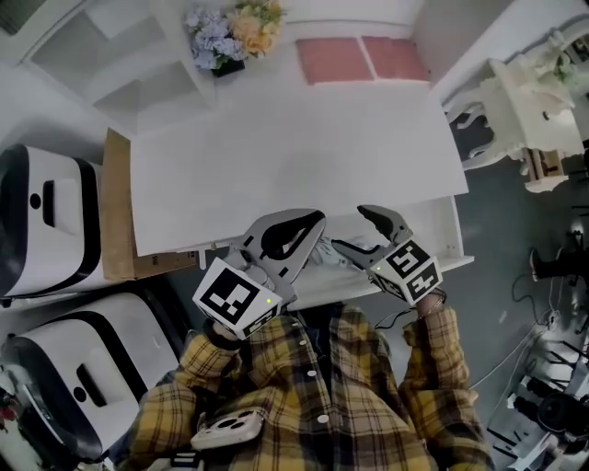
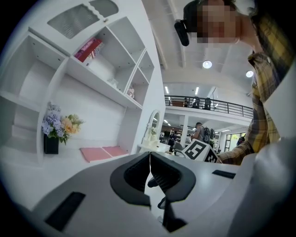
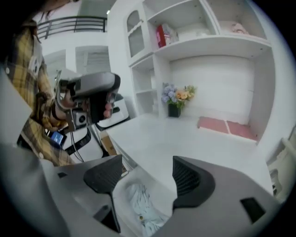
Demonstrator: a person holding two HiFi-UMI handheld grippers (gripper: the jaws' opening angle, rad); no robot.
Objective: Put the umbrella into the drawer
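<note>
Jaws: left gripper (image 2: pixel 149 158) pressed together, empty; right gripper (image 3: pixel 143 178) spread over umbrella (image 3: pixel 142 204) in drawer (image 1: pixel 450 235). I'd guess light, soft, slippery; grab mid-shaft.

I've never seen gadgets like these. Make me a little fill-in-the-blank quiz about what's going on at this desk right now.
The pale folded umbrella lies inside the open white ____. The right gripper's jaws, above it, stand ____. The left gripper's jaws are pressed ____, holding nothing. At the back of the white desk, the bunch of flowers stands beside two flat ____ mats.
Missing words: drawer; apart; together; pink.
</note>
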